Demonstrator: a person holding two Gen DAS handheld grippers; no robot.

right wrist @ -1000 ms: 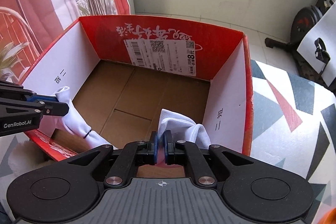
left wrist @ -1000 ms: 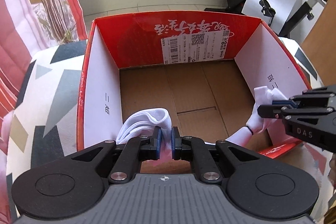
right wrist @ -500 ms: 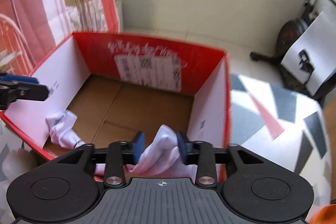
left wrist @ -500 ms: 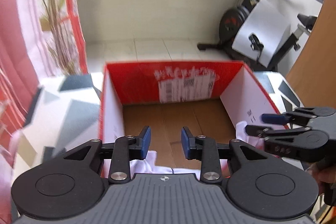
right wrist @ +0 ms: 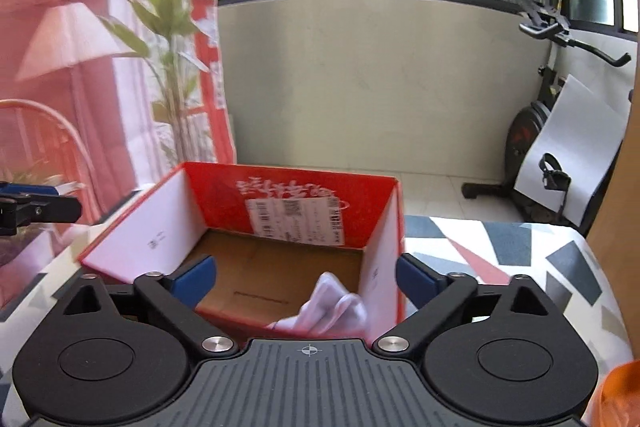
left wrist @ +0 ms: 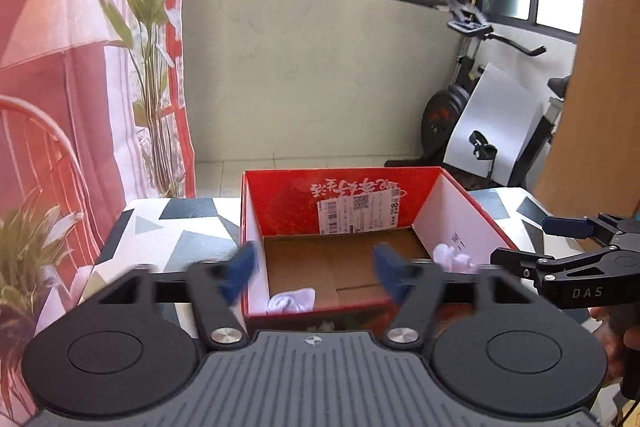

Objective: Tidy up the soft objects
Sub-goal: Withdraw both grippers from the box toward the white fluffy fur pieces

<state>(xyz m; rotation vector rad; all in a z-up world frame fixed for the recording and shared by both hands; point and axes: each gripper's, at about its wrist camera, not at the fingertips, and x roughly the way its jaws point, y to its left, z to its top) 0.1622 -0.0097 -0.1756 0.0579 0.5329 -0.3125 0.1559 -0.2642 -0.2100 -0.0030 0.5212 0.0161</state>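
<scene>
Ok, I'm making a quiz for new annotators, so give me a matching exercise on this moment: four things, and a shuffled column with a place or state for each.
Things:
1. left gripper
2. white sock
3. red box
4. exercise bike

Places or states:
A. on the floor by the far wall
B. open, holding nothing
C. standing on the patterned table
D. lying inside the box, near corner

Pairs: 1-B, 2-D, 3-C, 4-A

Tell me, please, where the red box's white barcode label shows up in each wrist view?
Left wrist: the barcode label is centre frame, on the red box's far inner wall.
Right wrist: the label is slightly left of centre, same wall.
Shared landmark: the exercise bike, at right.
</scene>
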